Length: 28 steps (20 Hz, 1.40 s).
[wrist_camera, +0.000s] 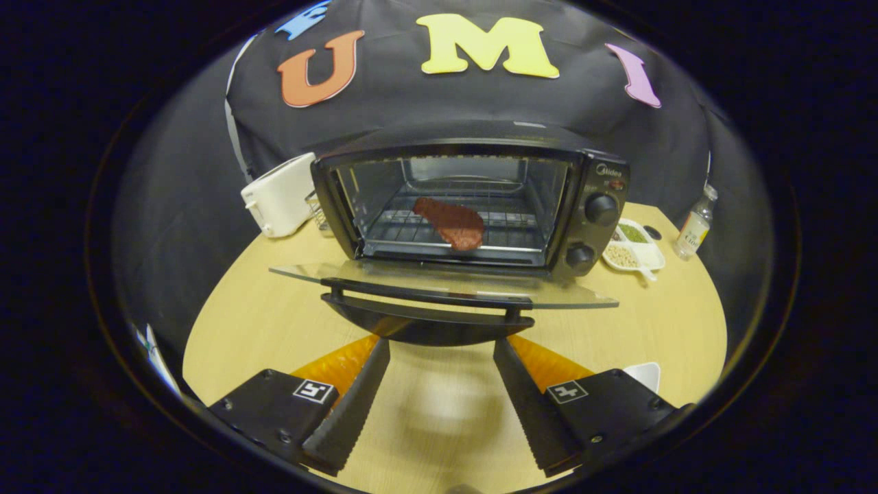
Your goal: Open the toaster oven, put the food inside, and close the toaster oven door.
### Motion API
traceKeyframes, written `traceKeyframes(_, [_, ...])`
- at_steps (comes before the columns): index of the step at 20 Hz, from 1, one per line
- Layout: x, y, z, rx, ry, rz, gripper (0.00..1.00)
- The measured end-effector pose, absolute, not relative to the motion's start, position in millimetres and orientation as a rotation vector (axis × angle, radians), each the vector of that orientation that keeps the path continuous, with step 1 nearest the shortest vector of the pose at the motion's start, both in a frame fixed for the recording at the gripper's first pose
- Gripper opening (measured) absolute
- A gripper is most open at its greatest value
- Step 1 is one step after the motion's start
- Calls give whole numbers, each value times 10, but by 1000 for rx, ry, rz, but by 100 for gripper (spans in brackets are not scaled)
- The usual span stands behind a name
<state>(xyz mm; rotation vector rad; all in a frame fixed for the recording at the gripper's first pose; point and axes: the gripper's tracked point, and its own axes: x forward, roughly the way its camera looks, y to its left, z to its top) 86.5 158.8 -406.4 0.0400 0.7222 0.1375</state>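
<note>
The toaster oven (pixel 473 206) sits on the tabletop (pixel 260 322) with its glass door (pixel 446 285) folded all the way down. The food (pixel 449 223), a flat red piece like a steak, lies on the wire rack inside. The hand-held gripper (pixel 441 353) is wide open and holds nothing. Its two fingers point at the door's black handle (pixel 429 302), which is just ahead of the tips. The job left looks like shutting the door. To do it well, slide the fingers under the handle, or pinch the bar near its middle, then lift up and push toward the oven in a smooth curve. Go slowly so the oven does not slide back, and so the door shuts flat all the way.
</note>
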Motion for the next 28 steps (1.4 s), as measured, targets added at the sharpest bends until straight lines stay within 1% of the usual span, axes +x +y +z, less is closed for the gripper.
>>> traceKeyframes(17, [1420, 1601, -3396, 18, 594, 145, 98])
traceKeyframes(25, [1329, 1447, -3390, 44, 600, 121, 98])
traceKeyframes(28, [1223, 1377, -3259, 39, 579, 124, 98])
